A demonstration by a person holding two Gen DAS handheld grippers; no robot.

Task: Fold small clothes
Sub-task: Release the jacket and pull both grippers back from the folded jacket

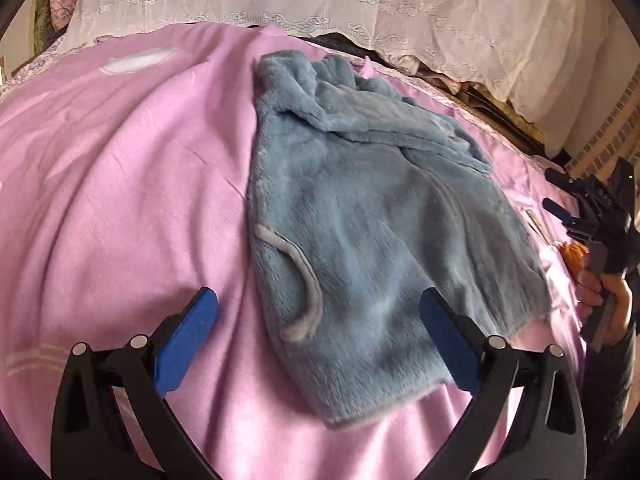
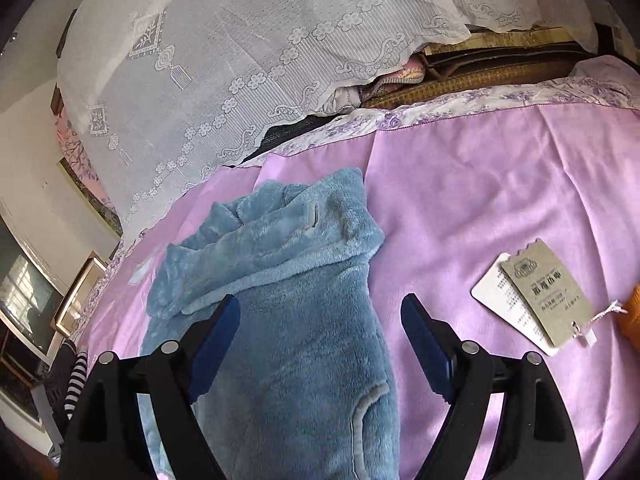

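Note:
A small blue fleece garment [image 1: 360, 208] lies partly folded on the pink bedsheet [image 1: 120, 184], with a grey-trimmed pocket slit near its left edge and a sleeve folded across the top. My left gripper [image 1: 318, 300] is open just above its near hem, holding nothing. In the right wrist view the same garment [image 2: 296, 320] runs away from me, sleeve folded over. My right gripper [image 2: 320, 308] is open over the garment's right edge, holding nothing. The right gripper also shows at the far right of the left wrist view [image 1: 576, 216].
Paper hang tags [image 2: 532, 300] lie on the pink sheet [image 2: 500, 184] to the right of the garment, beside an orange item [image 2: 632, 316]. A white lace cover [image 2: 248, 52] drapes a pile at the bed's far side. Framed pictures [image 2: 76, 292] stand at left.

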